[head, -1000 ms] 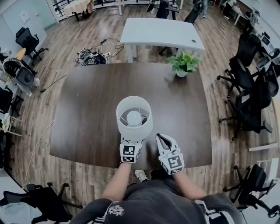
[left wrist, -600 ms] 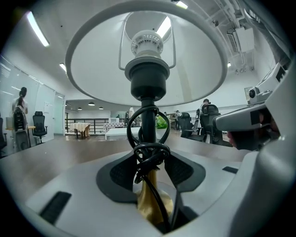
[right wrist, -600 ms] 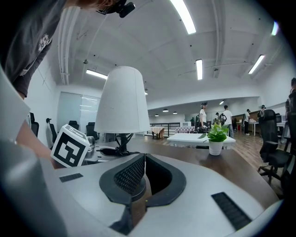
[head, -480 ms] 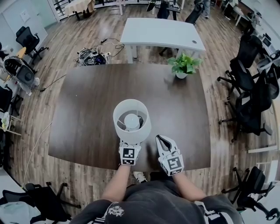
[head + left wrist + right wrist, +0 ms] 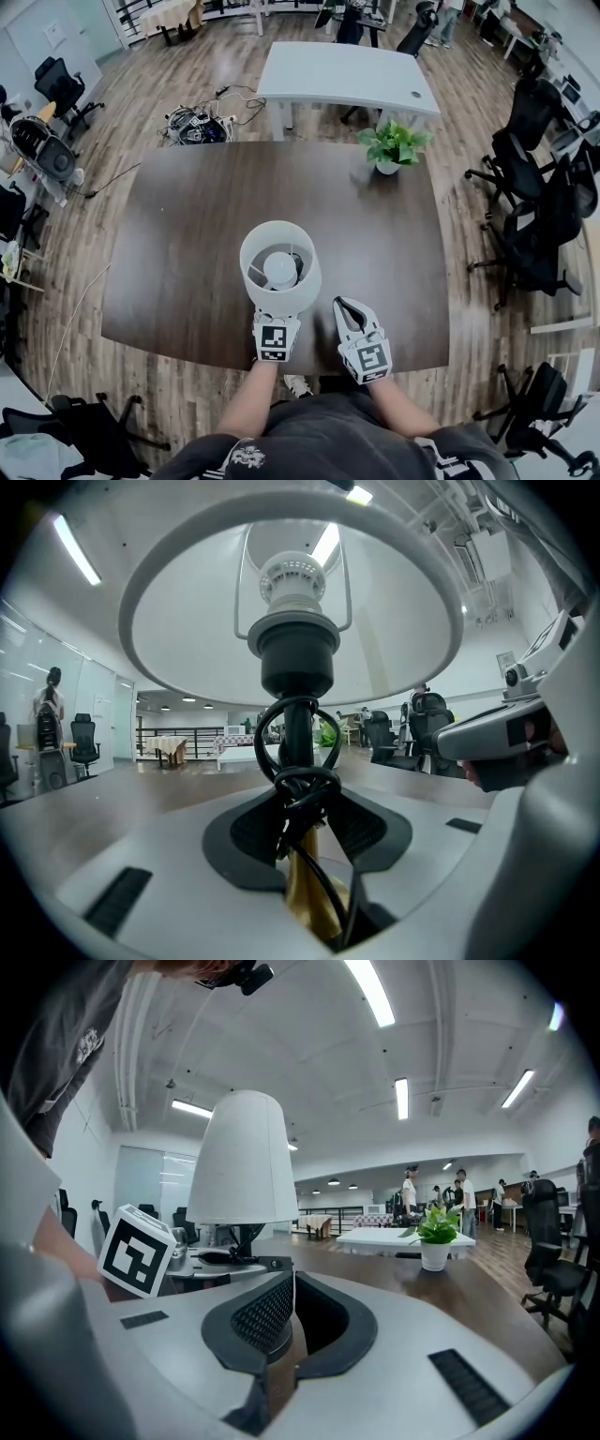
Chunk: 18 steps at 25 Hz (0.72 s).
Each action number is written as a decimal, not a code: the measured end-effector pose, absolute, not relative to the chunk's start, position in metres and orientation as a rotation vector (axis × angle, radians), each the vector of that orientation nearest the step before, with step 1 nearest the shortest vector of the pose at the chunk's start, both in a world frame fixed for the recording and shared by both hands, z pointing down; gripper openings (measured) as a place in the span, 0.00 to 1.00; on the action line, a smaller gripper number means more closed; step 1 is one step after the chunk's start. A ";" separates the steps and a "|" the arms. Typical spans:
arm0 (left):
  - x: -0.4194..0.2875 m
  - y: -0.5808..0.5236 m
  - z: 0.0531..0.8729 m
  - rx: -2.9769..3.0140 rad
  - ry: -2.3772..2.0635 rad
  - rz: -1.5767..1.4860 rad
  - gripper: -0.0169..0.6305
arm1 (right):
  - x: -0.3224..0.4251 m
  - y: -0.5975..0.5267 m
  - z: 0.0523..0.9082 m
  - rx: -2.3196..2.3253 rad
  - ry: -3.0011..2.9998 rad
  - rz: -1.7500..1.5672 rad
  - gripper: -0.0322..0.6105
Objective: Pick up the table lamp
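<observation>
The table lamp (image 5: 279, 272), with a white drum shade, stands near the front edge of the dark wooden table (image 5: 187, 234). My left gripper (image 5: 276, 315) reaches in under the shade. In the left gripper view its jaws are closing on the black stem (image 5: 296, 726), which has the cord wound around it, and the pads (image 5: 375, 829) touch both sides. The bulb socket (image 5: 294, 639) and the inside of the shade rise above. My right gripper (image 5: 349, 307) rests just right of the lamp, shut and empty (image 5: 284, 1288). From there the lamp (image 5: 242, 1162) stands to the left.
A potted green plant (image 5: 389, 148) stands at the table's far right. A white table (image 5: 347, 70) lies beyond. Black office chairs (image 5: 534, 216) crowd the right side, and cables (image 5: 197, 122) lie on the floor at the far left.
The head view has drifted a little, so lamp and table sit slightly lower left in frame. Both grippers and the lamp keep their places on the table.
</observation>
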State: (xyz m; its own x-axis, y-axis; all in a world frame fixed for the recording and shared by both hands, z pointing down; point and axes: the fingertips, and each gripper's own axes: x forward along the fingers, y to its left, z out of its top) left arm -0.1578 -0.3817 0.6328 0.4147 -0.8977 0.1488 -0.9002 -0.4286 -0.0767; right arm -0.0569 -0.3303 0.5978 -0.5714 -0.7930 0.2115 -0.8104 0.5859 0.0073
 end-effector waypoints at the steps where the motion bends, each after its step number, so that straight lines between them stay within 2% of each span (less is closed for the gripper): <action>1: -0.158 -0.381 0.634 2.630 -1.673 0.263 0.25 | -0.057 -0.329 0.598 1.340 -2.623 0.134 0.09; 18: -0.161 -0.383 0.625 2.636 -1.690 0.225 0.23 | -0.058 -0.328 0.595 1.353 -2.625 0.120 0.09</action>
